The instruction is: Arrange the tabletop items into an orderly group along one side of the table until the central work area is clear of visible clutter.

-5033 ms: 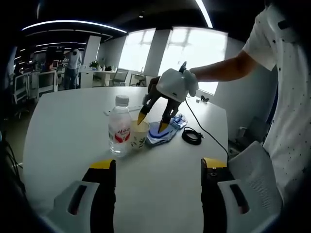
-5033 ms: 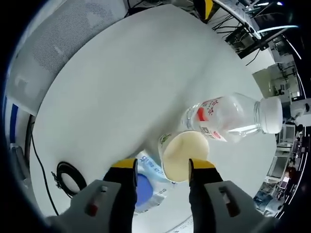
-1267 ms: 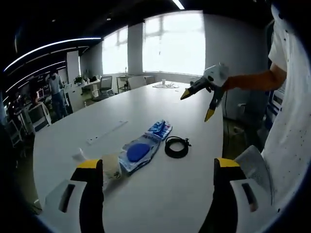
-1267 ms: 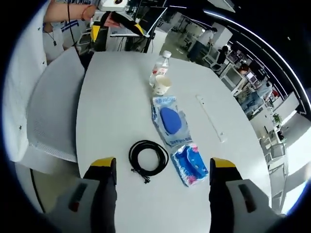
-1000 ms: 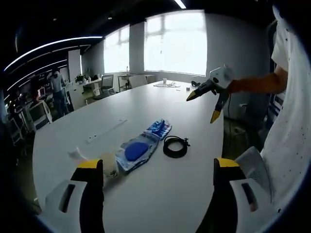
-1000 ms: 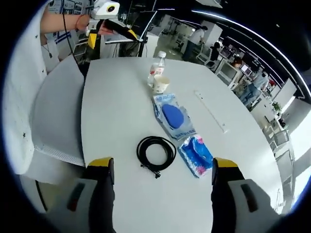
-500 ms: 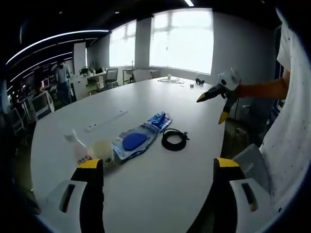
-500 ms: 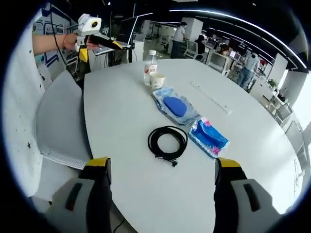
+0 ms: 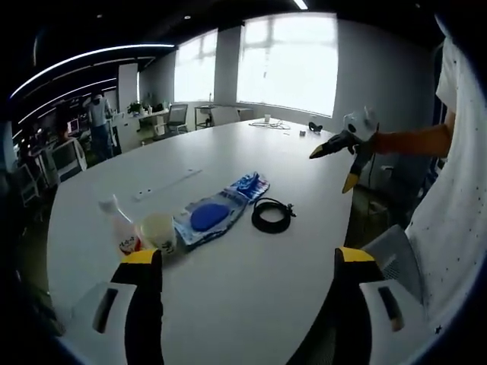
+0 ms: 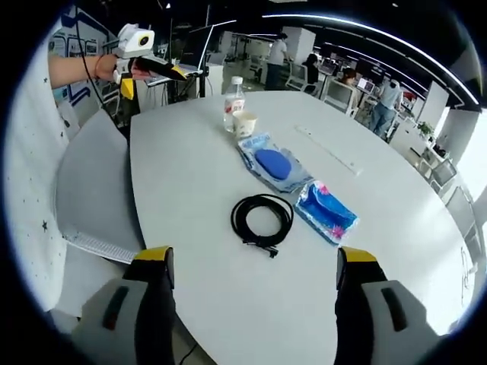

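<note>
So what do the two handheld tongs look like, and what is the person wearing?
Each set of tongs has two black jaws with yellow tips on pale grey housings, as on the left tongs and the right tongs. Seen from across the table, the body is white. The person wears a white short-sleeved shirt with small dark specks.

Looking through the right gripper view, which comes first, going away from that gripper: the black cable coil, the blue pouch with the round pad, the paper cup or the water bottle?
1. Black cable coil, nearest, centre.
2. Blue pouch, just beyond.
3. Paper cup, far end.
4. Water bottle, farthest, beside the cup.
</note>
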